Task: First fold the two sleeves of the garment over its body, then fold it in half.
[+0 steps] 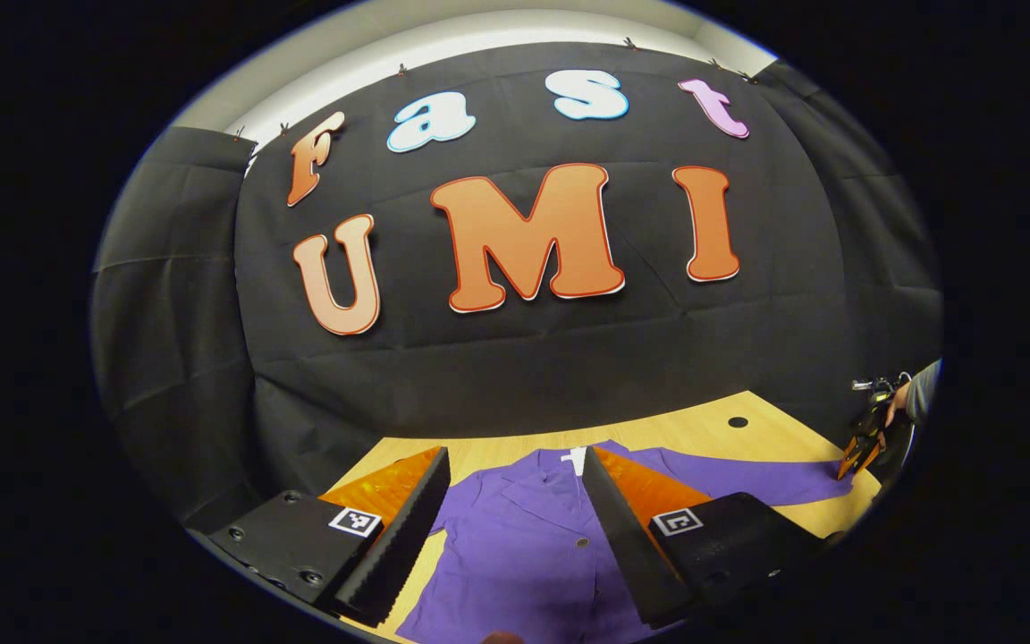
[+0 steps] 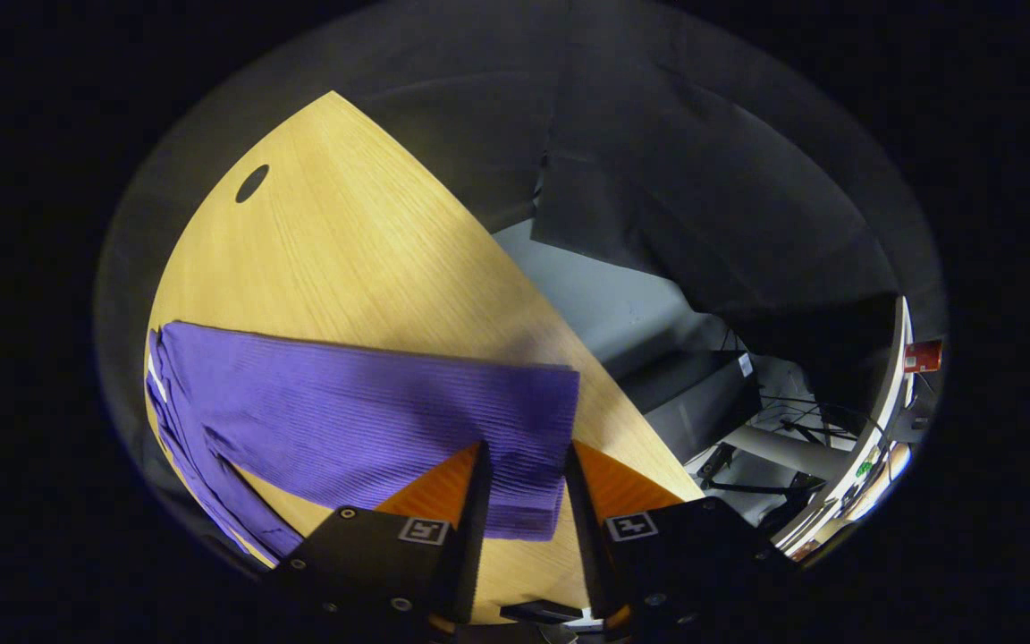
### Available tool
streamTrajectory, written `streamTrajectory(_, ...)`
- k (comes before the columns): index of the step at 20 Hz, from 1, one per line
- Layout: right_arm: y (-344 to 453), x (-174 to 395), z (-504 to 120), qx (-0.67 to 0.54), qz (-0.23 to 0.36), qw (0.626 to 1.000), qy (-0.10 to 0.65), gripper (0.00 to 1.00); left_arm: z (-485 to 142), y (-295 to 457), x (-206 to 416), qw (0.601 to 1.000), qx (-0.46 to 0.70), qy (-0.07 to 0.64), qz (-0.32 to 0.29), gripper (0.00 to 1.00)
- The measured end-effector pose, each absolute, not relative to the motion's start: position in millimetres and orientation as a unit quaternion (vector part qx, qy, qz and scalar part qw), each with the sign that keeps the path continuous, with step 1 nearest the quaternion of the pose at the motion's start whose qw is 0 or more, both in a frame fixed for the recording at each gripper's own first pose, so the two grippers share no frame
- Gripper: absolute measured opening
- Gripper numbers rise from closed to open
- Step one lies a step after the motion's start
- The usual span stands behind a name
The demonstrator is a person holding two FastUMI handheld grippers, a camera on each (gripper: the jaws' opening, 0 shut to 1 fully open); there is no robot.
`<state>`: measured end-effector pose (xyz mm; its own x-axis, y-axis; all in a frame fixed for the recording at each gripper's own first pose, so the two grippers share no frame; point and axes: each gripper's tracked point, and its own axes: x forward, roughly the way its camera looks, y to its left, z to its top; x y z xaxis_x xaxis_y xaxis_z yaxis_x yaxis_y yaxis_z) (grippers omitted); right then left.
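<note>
While the purple garment (image 1: 533, 546) lies flat on the table (image 1: 703, 425), the left gripper (image 1: 515, 528) hangs above its buttoned front, fingers wide apart. The right gripper (image 2: 524, 501) straddles the sleeve's (image 2: 372, 411) cuff end, fingers parted, not pinching.

Purple ribbed garment (image 2: 363, 402) on a light wood-grain table (image 2: 363, 250).

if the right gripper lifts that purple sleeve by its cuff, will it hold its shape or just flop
Likely flop: the purple sleeve lies flat and limp on the table, a thin ribbed fabric. It probably weighs little, so the cuff would rise first and the rest trail. The right gripper has its jaws astride the cuff end, not visibly closed.
</note>
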<state>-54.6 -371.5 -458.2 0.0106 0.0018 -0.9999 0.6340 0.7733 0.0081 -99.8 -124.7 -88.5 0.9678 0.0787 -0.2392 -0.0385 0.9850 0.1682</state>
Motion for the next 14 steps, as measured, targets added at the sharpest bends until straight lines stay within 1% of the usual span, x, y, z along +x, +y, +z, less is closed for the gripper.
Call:
streamTrajectory(1,-371.4,-53.6,-456.9,0.249,-0.242,0.666,0.66,0.37,-89.8,-122.6,-100.1,0.989,0.08,0.124,0.03,0.94)
streamTrajectory(2,-368.8,-51.7,-457.9,0.264,-0.243,0.665,0.655,0.3,-89.9,-121.4,-100.3,0.989,0.079,0.125,0.03,0.94)
streamTrajectory(3,-365.1,-51.1,-456.9,0.279,-0.247,0.66,0.652,0.18,-91.5,-119.0,-100.9,0.989,0.078,0.125,0.032,0.94)
streamTrajectory(4,-361.8,-51.1,-455.6,0.292,-0.242,0.66,0.649,0.12,-92.5,-116.3,-100.5,0.988,0.077,0.126,0.033,0.94)
streamTrajectory(5,-361.5,-50.2,-453.2,0.296,-0.24,0.662,0.645,0.09,-92.6,-112.0,-100.3,0.988,0.076,0.127,0.035,0.94)
streamTrajectory(9,-347.4,-32.3,-427.1,0.309,-0.212,0.684,0.626,0.06,-93.6,-101.2,-98.5,0.989,0.069,0.128,0.036,0.95)
streamTrajectory(14,-320.8,-12.1,-376.7,0.288,-0.184,0.714,0.611,0.05,-85.5,-85.8,-90.2,0.991,0.06,0.115,0.025,0.94)
